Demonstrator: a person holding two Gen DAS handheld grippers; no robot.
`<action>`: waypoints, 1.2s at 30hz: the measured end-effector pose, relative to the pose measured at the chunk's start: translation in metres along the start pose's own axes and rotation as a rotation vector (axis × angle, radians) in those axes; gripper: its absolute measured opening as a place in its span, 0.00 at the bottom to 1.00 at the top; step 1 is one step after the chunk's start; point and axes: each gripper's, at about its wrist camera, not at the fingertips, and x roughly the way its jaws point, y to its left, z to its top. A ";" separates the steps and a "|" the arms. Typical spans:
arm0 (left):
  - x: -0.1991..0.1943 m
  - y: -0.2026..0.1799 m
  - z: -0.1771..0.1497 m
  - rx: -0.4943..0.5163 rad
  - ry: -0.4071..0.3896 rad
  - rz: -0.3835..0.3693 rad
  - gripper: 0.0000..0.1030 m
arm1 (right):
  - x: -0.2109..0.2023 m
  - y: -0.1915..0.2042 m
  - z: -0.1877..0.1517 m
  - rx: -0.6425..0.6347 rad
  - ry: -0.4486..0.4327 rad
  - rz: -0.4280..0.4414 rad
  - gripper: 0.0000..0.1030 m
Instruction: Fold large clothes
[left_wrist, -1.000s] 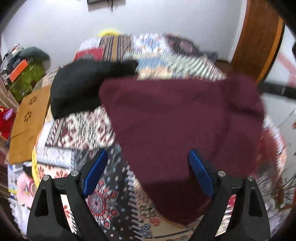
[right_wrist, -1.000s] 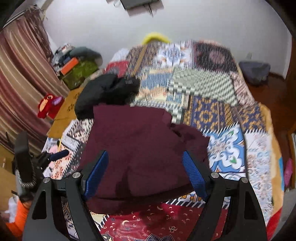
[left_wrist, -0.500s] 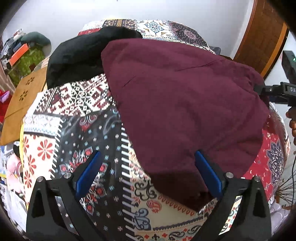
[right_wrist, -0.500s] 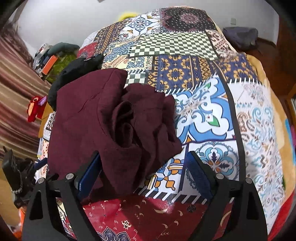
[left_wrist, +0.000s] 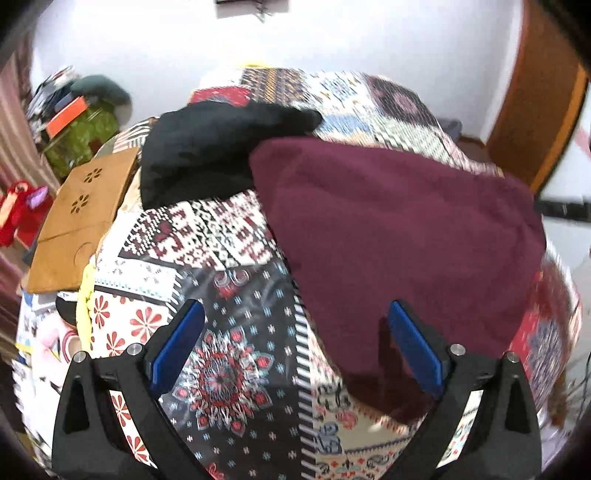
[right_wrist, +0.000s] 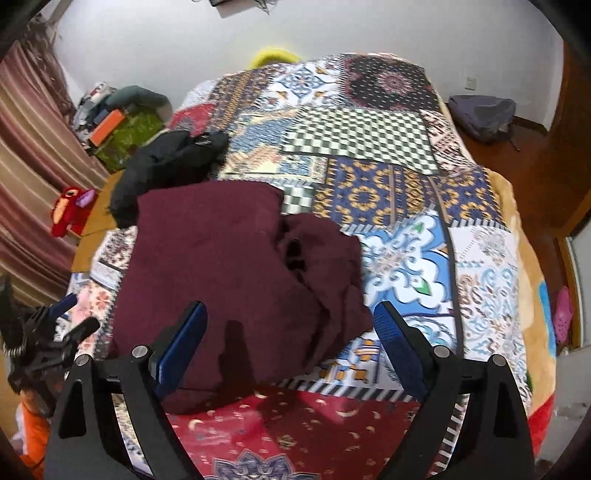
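A large maroon garment (left_wrist: 399, 236) lies spread on the patchwork bedspread (left_wrist: 229, 332), with a bunched, wrinkled part at its right side in the right wrist view (right_wrist: 229, 266). A black garment (left_wrist: 207, 155) lies behind it, touching its far edge, and shows in the right wrist view too (right_wrist: 166, 166). My left gripper (left_wrist: 295, 347) is open and empty above the bedspread, its right finger over the maroon garment's near edge. My right gripper (right_wrist: 291, 347) is open and empty above the garment's near edge. The left gripper also shows at the left of the right wrist view (right_wrist: 55, 332).
A brown cardboard panel (left_wrist: 81, 214) lies at the bed's left edge. A red toy (right_wrist: 70, 210), striped curtains and a cluttered green box (right_wrist: 122, 133) are on the left. A grey bag (right_wrist: 480, 114) sits on the wooden floor at the far right.
Both grippers have pulled back and up from the bed after dipping close to the maroon garment. Both stay open and empty. The garment lies much as before.
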 end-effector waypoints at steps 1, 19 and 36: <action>0.000 0.004 0.005 -0.025 -0.005 -0.008 0.97 | 0.003 0.002 0.002 -0.003 0.003 0.009 0.87; 0.093 0.018 0.021 -0.341 0.218 -0.339 0.97 | 0.083 -0.069 0.017 0.200 0.259 0.239 1.00; 0.133 0.002 0.030 -0.435 0.304 -0.540 0.94 | 0.086 -0.057 0.020 0.220 0.303 0.313 0.68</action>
